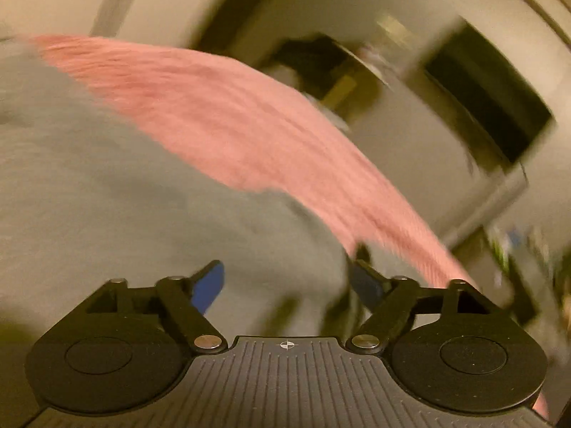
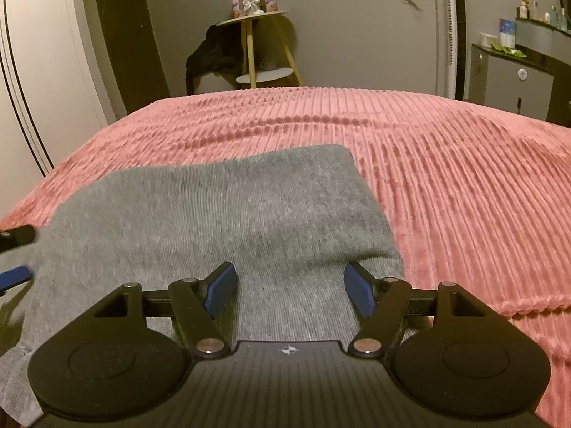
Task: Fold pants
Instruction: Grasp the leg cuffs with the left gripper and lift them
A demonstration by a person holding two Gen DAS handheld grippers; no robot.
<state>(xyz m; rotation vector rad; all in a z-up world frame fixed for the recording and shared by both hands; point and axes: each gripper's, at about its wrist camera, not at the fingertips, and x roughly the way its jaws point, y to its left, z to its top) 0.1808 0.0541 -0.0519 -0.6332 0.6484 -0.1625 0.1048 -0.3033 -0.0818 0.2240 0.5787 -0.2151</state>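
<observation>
Grey knit pants [image 2: 214, 210] lie folded on a pink ribbed bedspread [image 2: 446, 185], their far edge straight and their right edge sloping towards me. My right gripper [image 2: 291, 285] hovers over the near part of the pants, jaws open, with nothing pinched between the blue pads [image 2: 223, 287]. The left wrist view is blurred and tilted. There my left gripper [image 1: 287, 281] stands wide open over the grey pants [image 1: 107, 196], with bedspread [image 1: 232, 117] beyond. Its fingertips [image 2: 16, 273] show at the left edge of the right wrist view, beside the pants' left side.
Beyond the bed's far edge stands a small wooden side table [image 2: 257, 21] with jars on it and a dark garment [image 2: 210, 57] hanging beside it. A grey cabinet [image 2: 510, 78] with bottles is at the far right. A white wardrobe [image 2: 35, 71] lines the left.
</observation>
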